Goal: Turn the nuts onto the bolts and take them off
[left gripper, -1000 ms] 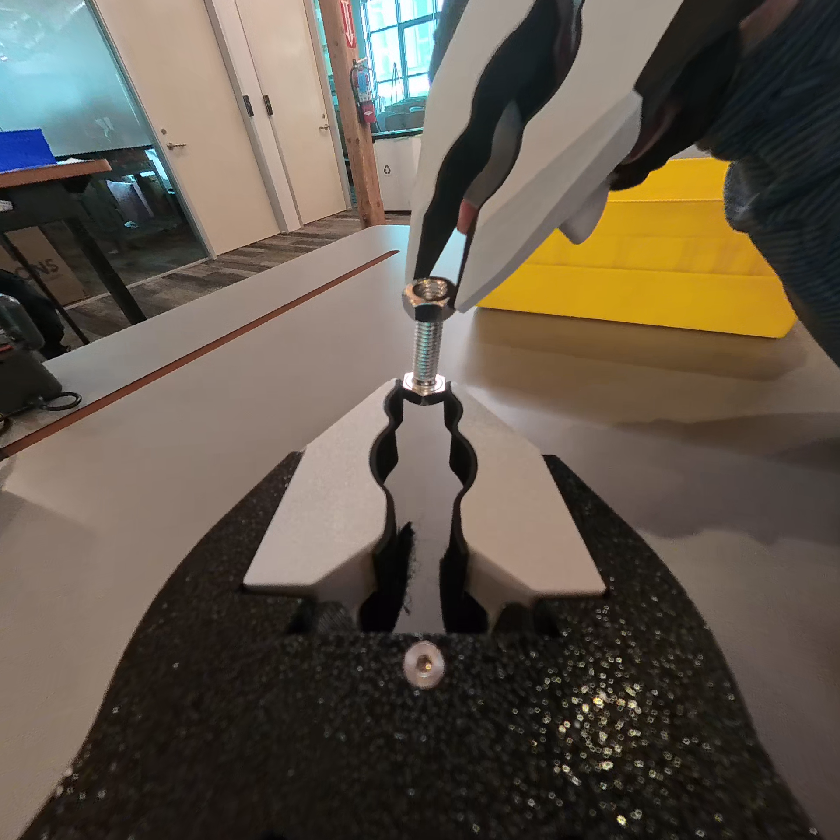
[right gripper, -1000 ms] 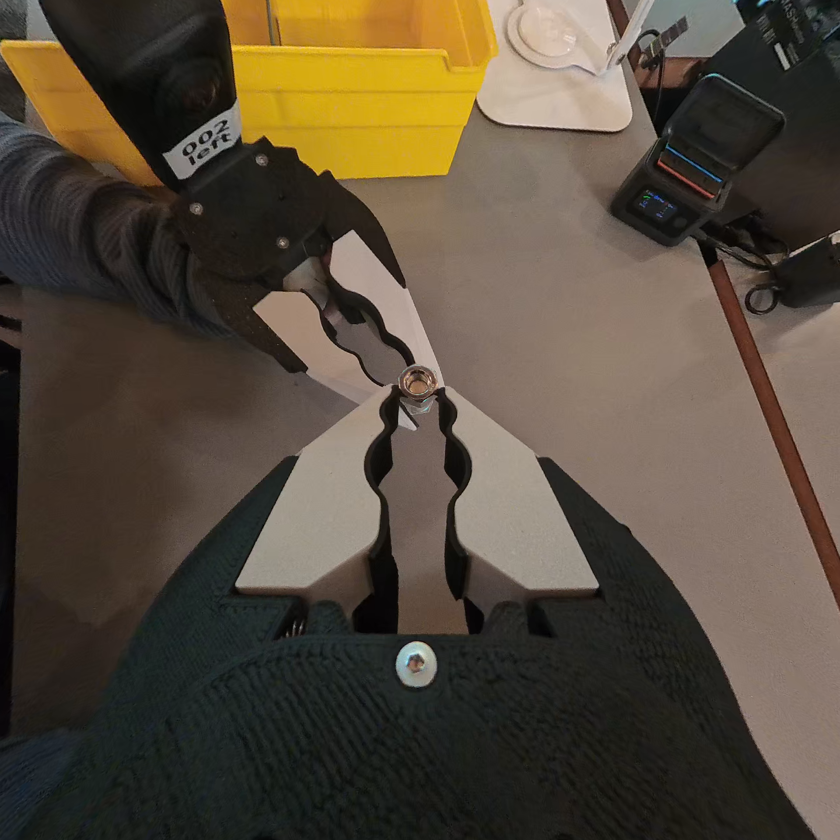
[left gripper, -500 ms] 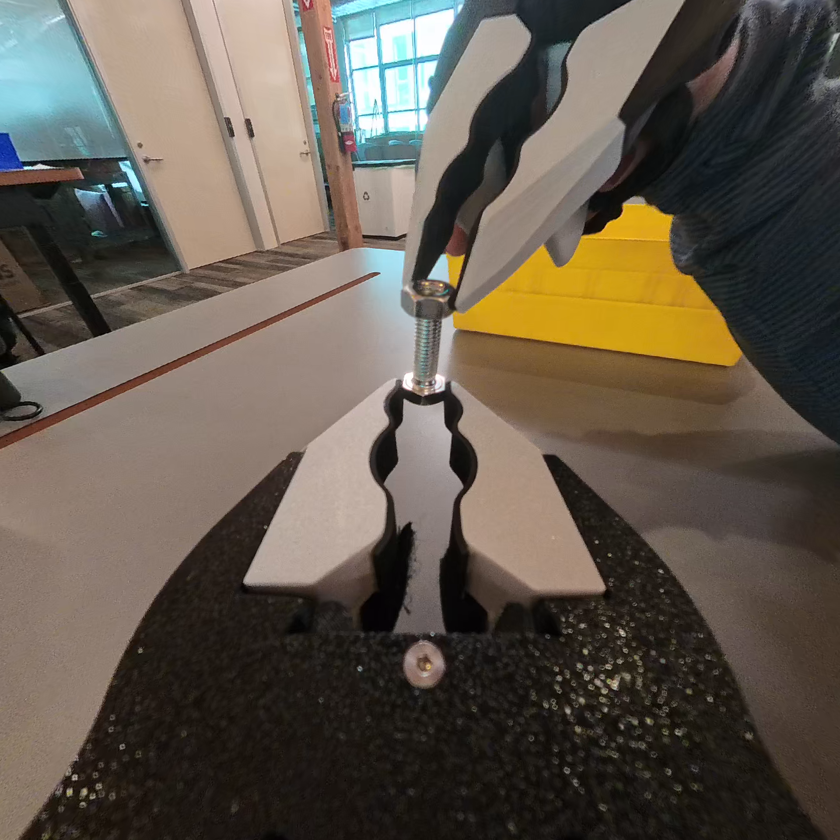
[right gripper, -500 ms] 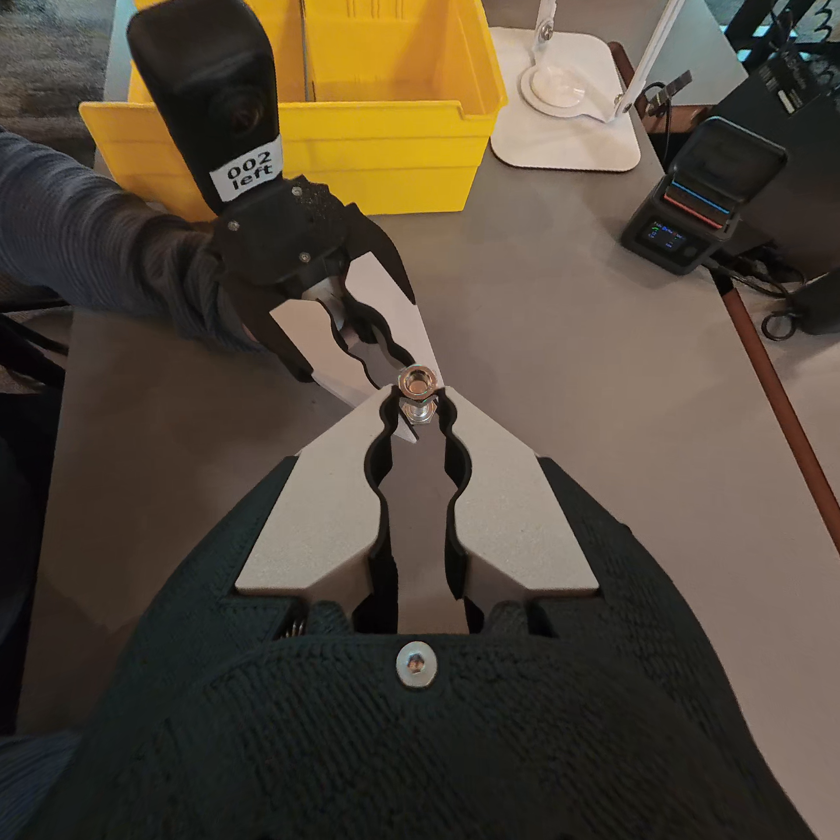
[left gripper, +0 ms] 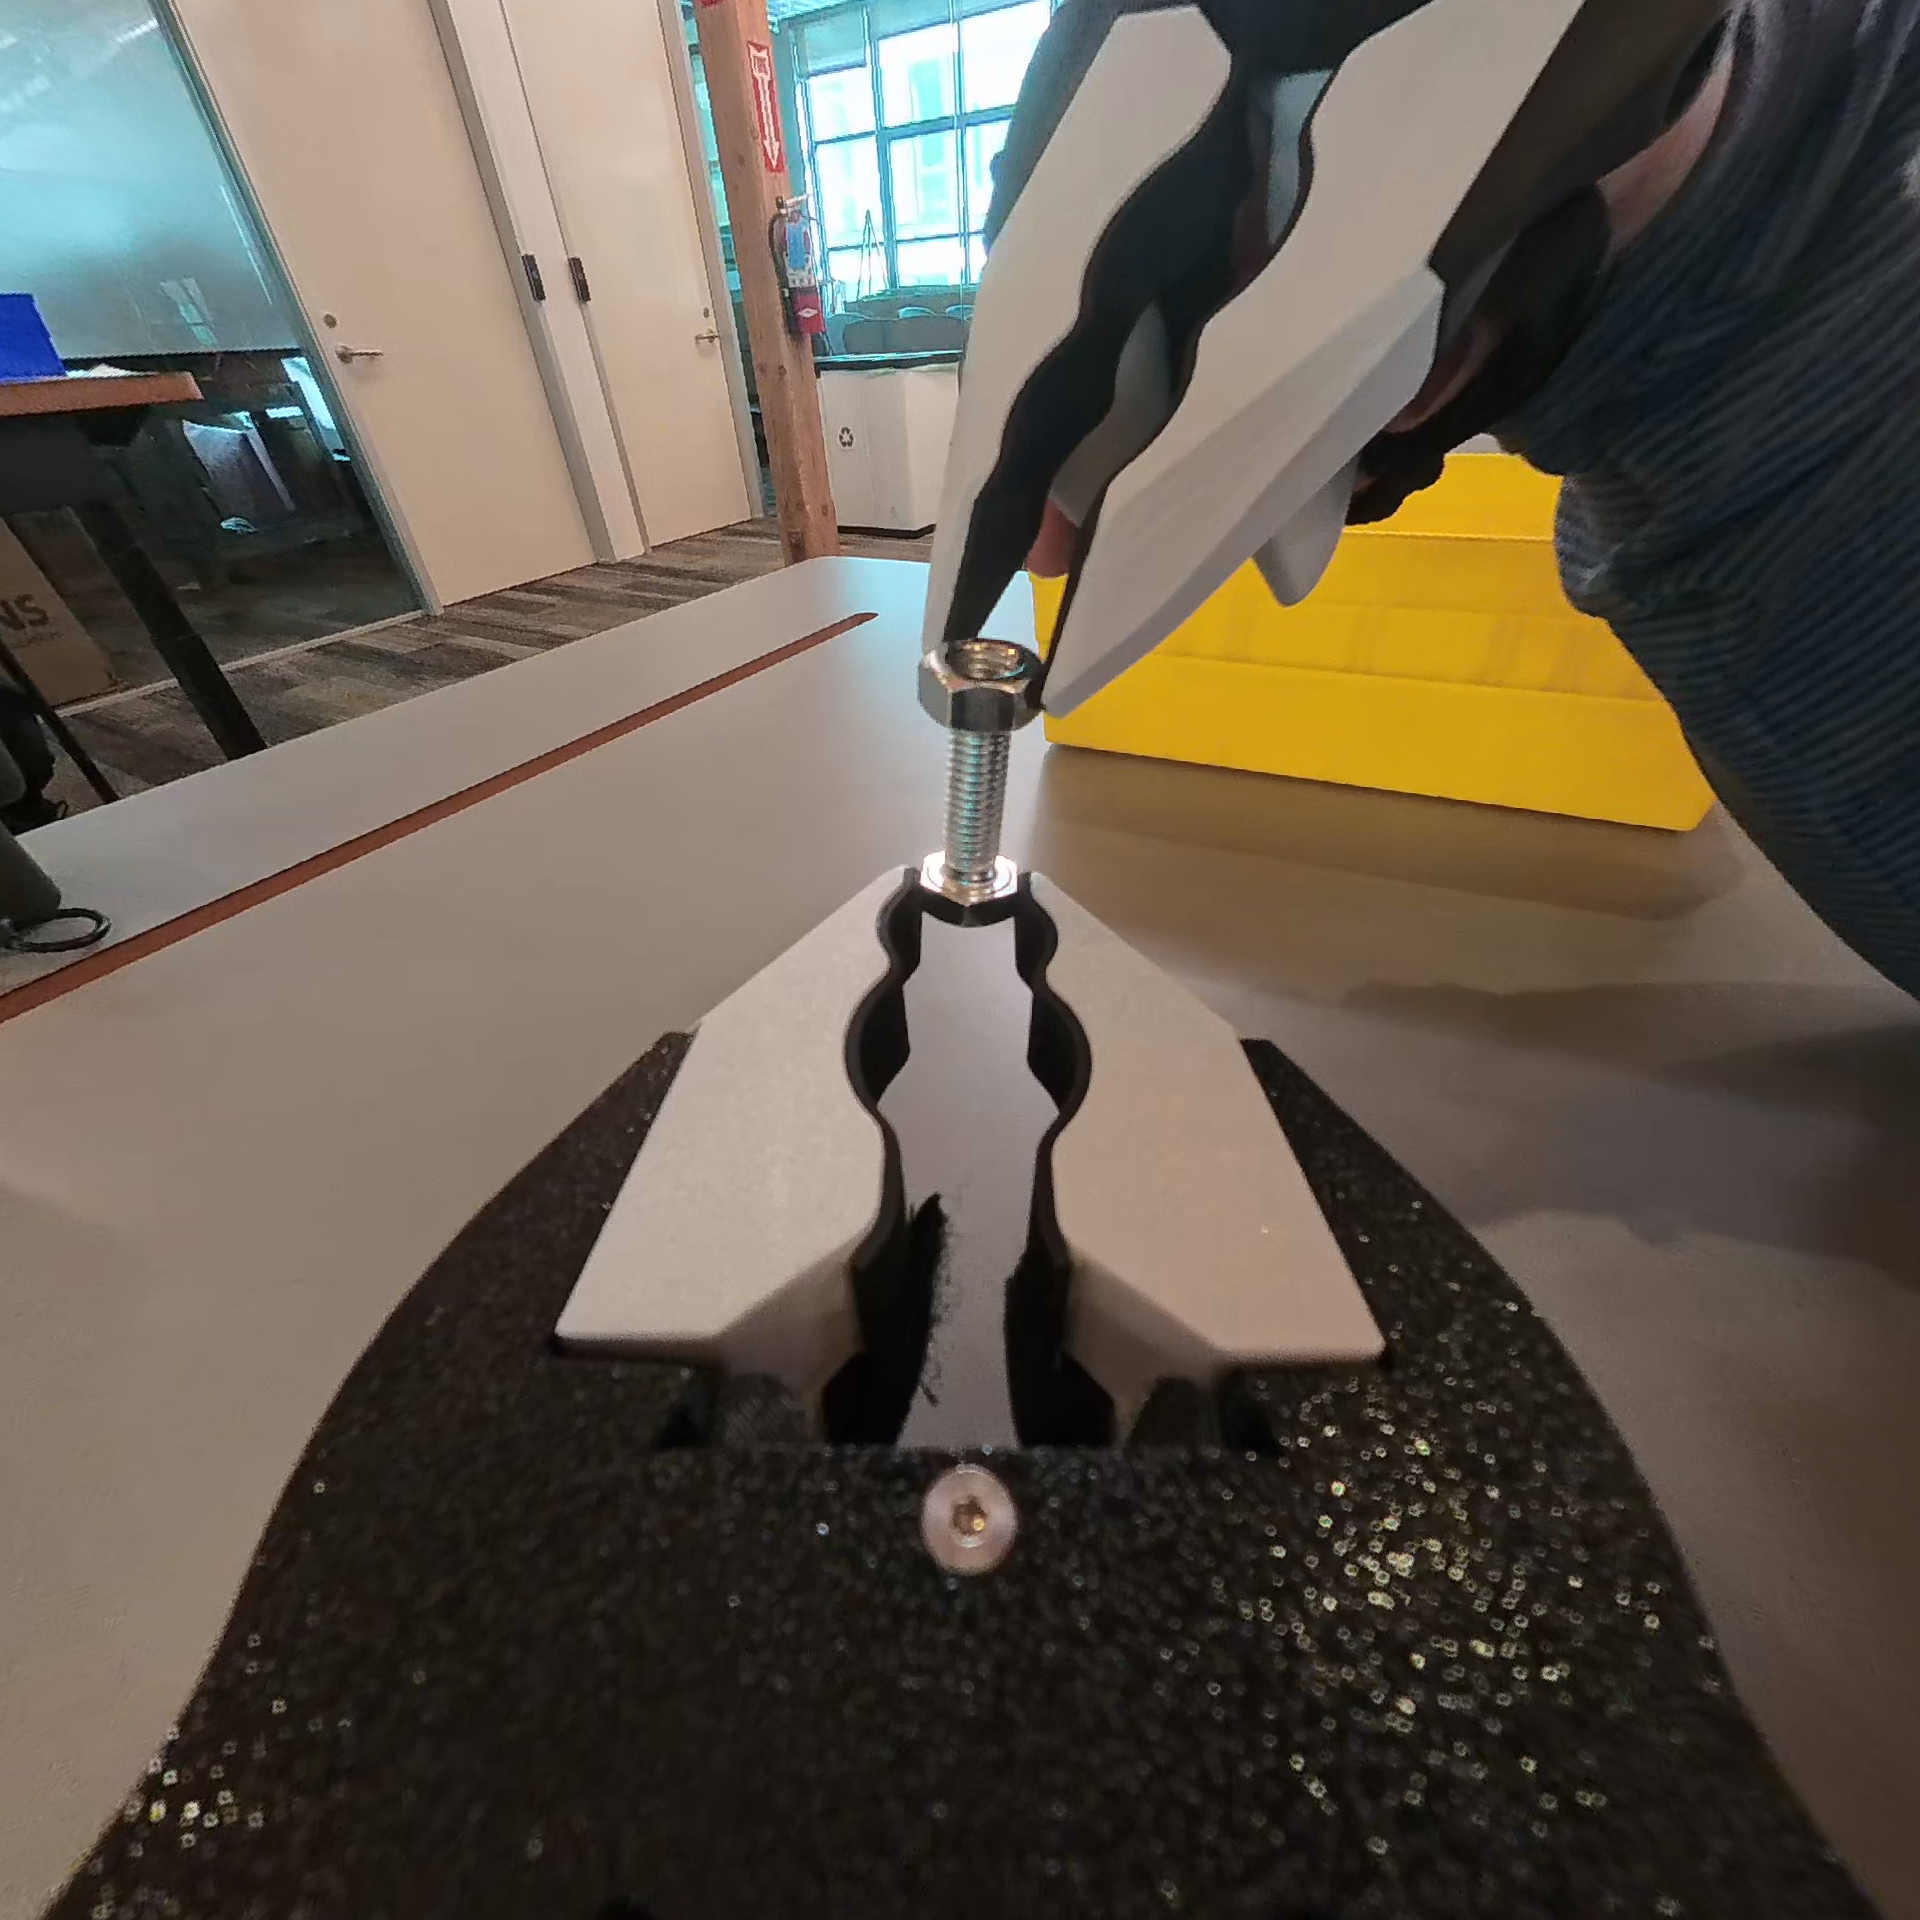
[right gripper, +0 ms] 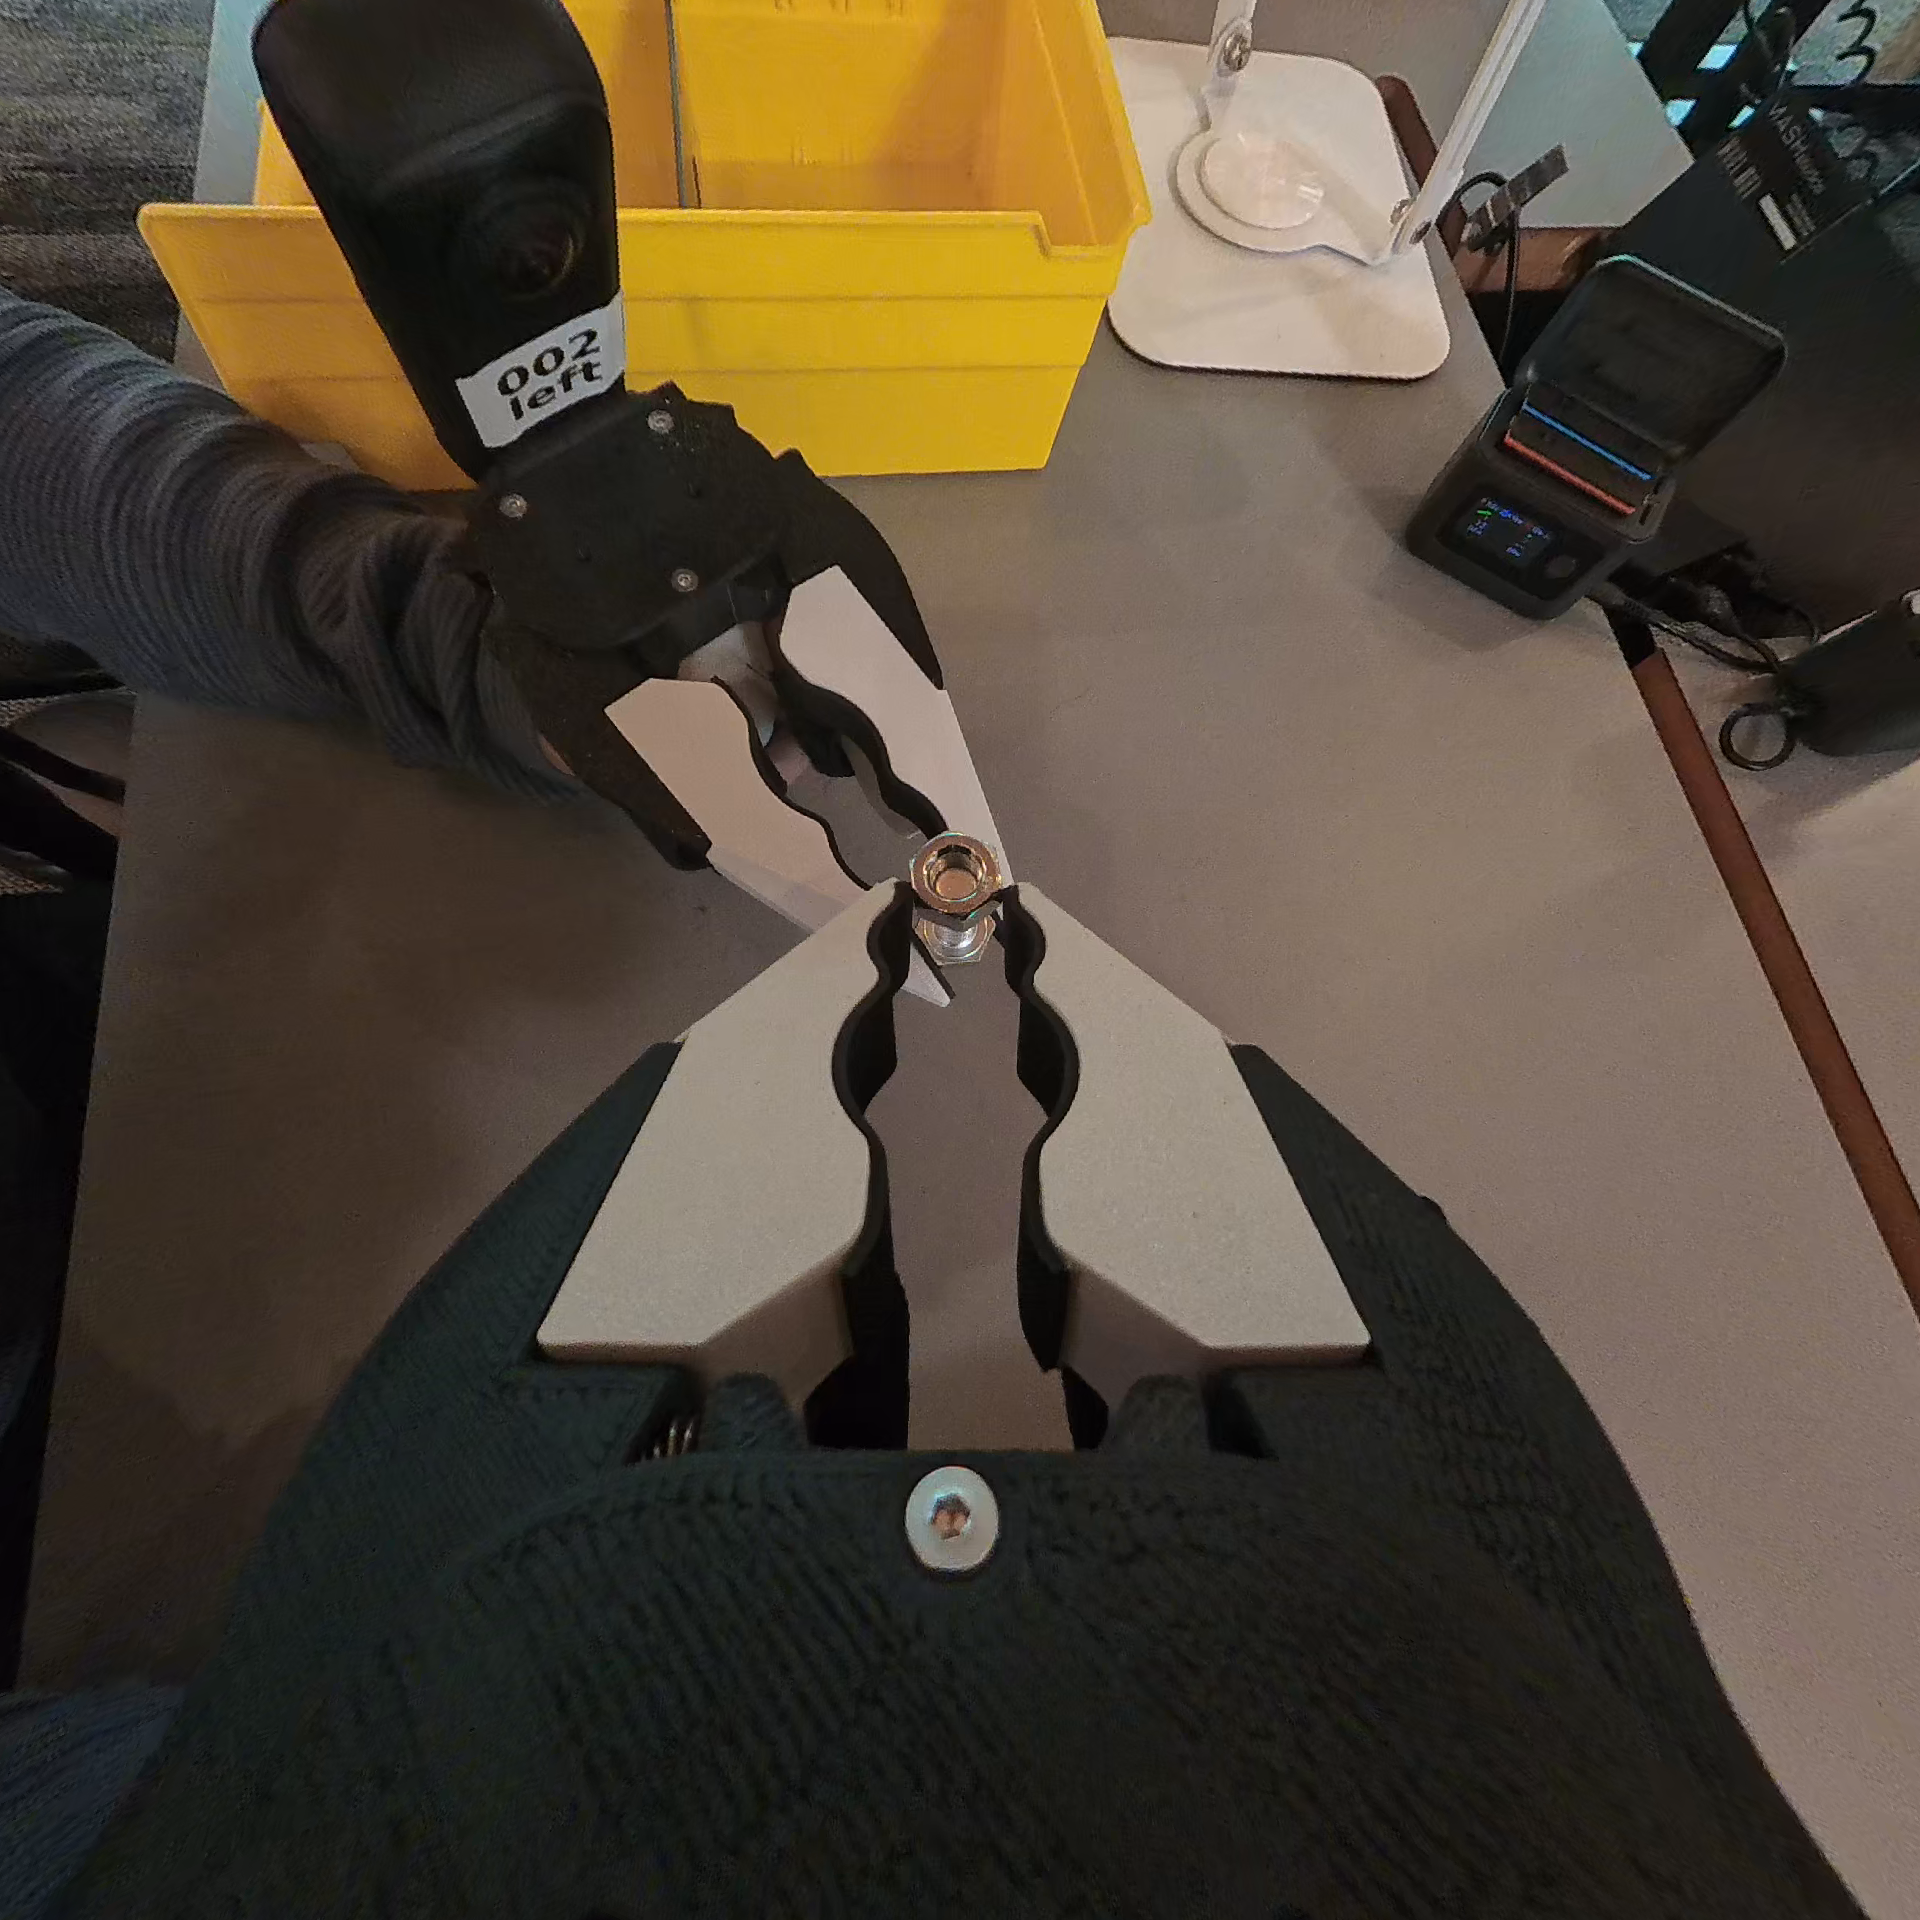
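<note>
Left wrist view, one bolt (left gripper: 974,805), one nut (left gripper: 980,688)

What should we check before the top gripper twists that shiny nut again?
1. Left gripper clamps the bolt by its head: ok.
2. Bolt stands upright: ok.
3. Nut sits on the bolt's top end: ok.
4. Right gripper pinches the nut between its tips: ok.
5. Threads caught straight, not crooked: cannot tell.
6. Yellow bin stands apart from both grippers: ok.
</note>
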Demonstrator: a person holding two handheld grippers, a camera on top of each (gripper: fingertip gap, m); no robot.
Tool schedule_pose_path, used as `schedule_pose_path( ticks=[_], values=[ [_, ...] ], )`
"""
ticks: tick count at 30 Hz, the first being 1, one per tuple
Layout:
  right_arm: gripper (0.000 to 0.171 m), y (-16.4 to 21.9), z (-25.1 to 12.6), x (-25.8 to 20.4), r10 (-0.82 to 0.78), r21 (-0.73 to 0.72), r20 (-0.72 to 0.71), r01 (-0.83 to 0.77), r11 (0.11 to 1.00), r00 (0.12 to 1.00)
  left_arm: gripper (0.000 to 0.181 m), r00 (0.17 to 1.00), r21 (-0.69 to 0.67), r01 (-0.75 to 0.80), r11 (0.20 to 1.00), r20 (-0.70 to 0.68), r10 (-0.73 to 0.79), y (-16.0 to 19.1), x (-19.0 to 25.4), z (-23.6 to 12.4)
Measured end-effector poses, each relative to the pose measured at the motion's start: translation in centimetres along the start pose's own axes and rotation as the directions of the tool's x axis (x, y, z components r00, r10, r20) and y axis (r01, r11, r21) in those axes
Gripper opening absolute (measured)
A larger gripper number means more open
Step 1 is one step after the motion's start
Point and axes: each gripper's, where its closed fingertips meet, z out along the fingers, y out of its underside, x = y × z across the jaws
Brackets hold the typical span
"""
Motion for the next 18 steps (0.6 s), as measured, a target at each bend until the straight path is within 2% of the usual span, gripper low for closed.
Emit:
schedule_pose_path(
  ticks=[7, 12, 15, 18],
  values=[
    [0.017, -0.1, -0.1, 0.1, 0.0, 0.007, -0.008, 0.0, 1.0, 1.0, 0.015, 1.0, 0.003, 0.007, 1.0, -0.001, -0.007, 0.0, 0.0, 0.0],
    [0.041, -1.0, -0.9, 1.3, -0.006, 0.068, -0.089, 0.012, 0.998, 0.996, 0.015, 1.0, 0.004, 0.022, 1.0, 0.001, -0.022, 0.0, -0.2, 0.0],
    [0.063, -4.0, -1.4, 3.1, 0.029, 0.244, -0.202, 0.022, 0.969, 0.979, 0.015, 0.999, 0.011, 0.037, 0.999, 0.004, -0.037, -0.1, -0.4, -0.1],
    [0.081, -4.8, -1.0, 2.8, 0.097, 0.505, -0.245, 0.042, 0.862, 0.965, 0.015, 0.999, 0.01, 0.046, 0.999, 0.007, -0.046, -0.1, -0.6, -0.1]
  ],
)
